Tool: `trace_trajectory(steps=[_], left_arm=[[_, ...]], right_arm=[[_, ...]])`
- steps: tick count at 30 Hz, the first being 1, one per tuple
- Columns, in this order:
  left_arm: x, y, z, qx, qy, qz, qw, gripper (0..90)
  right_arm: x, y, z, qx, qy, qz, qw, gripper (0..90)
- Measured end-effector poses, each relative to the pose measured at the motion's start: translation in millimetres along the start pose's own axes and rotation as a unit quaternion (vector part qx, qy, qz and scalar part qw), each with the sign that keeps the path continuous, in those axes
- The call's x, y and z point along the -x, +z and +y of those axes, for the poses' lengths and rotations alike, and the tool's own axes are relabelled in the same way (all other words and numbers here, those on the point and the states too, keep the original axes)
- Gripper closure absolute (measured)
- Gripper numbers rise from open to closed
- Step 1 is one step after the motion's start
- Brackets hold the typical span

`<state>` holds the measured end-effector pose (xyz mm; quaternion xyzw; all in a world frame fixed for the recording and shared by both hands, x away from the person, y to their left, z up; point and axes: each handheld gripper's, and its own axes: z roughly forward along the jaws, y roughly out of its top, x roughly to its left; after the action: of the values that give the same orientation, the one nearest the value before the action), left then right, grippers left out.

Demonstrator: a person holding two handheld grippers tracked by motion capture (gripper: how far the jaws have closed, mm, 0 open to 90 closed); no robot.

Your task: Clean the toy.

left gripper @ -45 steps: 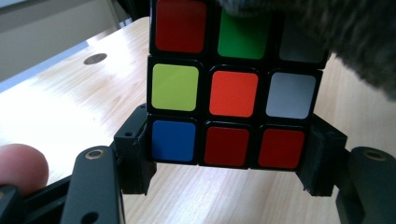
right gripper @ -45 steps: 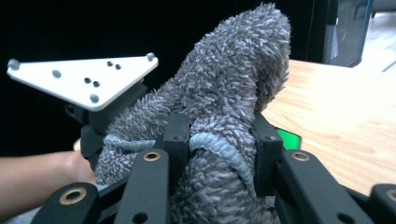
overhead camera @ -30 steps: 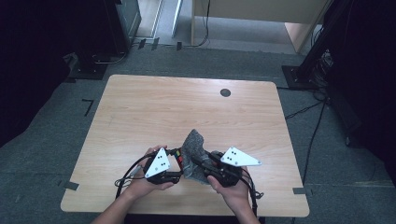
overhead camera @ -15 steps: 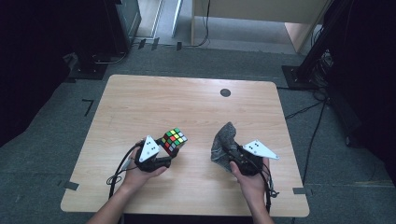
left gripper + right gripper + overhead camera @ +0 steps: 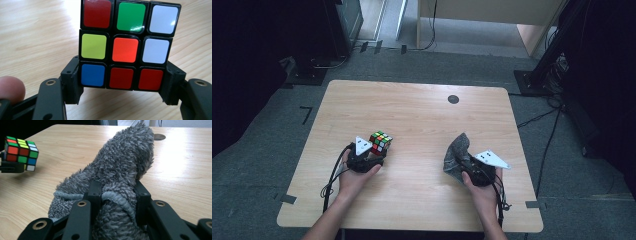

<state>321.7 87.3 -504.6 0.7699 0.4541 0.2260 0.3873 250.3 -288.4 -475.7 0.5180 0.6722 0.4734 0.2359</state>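
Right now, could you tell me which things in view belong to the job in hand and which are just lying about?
In use:
puzzle cube, clamped in the left hand-held gripper
grey cloth, clamped in the right hand-held gripper

Lying about:
black disc on the table

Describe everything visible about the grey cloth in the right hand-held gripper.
The grey cloth is a fluffy, deep-pile fabric, like microfibre, with a stitched hem that loops between the jaws. It is bunched into a crumpled lump that rises to a floppy peak. The right hand-held gripper is shut on its lower part, jaws pressing both sides. It sits over the wooden table, on the right side, well apart from the cube.
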Motion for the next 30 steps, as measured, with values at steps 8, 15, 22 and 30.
trace_trajectory(steps=[8,15,22,30], left_arm=[[0.1,6.6,0.2,-0.023,0.002,0.013,0.9997,33.4],[0.1,9.5,1.8,-0.026,0.006,0.015,0.9995,33.1],[-0.4,10.9,3.3,-0.016,0.001,0.022,0.9996,33.0],[1.0,12.7,4.1,-0.015,0.006,0.014,0.9998,33.6]], right_arm=[[-3.4,1.5,-1.0,-0.001,-0.007,0.006,1.0000,67.3],[-5.3,3.1,-2.3,-0.003,-0.008,0.009,0.9999,67.3],[-6.3,3.8,-2.5,-0.004,-0.010,0.011,0.9999,67.3],[-6.1,4.3,-2.7,-0.002,-0.007,0.013,0.9999,67.3]])
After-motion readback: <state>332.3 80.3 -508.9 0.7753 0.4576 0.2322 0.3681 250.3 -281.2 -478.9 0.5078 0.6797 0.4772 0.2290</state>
